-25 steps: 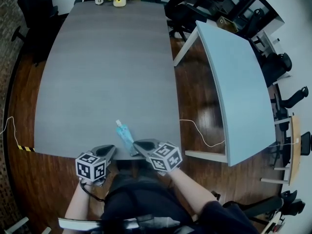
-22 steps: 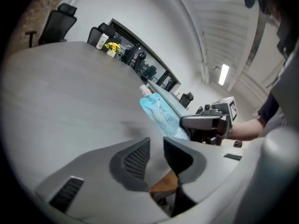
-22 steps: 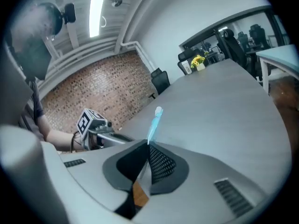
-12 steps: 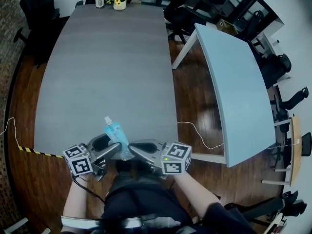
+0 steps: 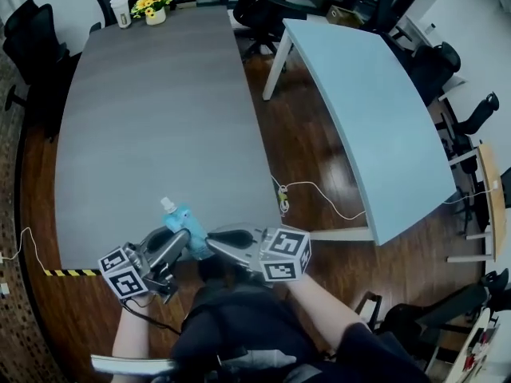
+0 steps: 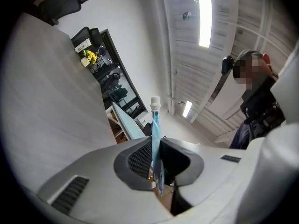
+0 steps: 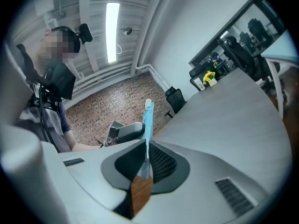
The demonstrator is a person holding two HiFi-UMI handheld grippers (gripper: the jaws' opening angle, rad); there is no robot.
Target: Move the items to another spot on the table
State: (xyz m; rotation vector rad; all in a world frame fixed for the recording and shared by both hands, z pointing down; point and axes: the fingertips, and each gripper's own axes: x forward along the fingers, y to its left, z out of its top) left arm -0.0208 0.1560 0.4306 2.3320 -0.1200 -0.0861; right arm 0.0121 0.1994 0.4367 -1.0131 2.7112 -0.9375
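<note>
A flat blue pouch (image 5: 177,220) with a white cap hangs in the air above the near edge of the grey table (image 5: 160,118). It stands upright and both grippers hold it. My left gripper (image 5: 182,238) takes it from the left; its jaws have just been closing and now pinch the pouch (image 6: 155,143) edge-on. From the right, my right gripper (image 5: 214,238) is shut on the lower part of the pouch (image 7: 148,120). In the right gripper view the left gripper (image 7: 124,132) shows just behind the pouch.
A pot of yellow flowers (image 5: 154,5) and a white cup (image 5: 120,10) stand at the table's far end. A light blue table (image 5: 367,110) lies to the right, with a white cable (image 5: 319,202) on the wood floor between. Black chairs ring the far side.
The pouch has left the table top and risen with both grippers. The left gripper opened beside it, then closed on it. The head view has swung to the right.
</note>
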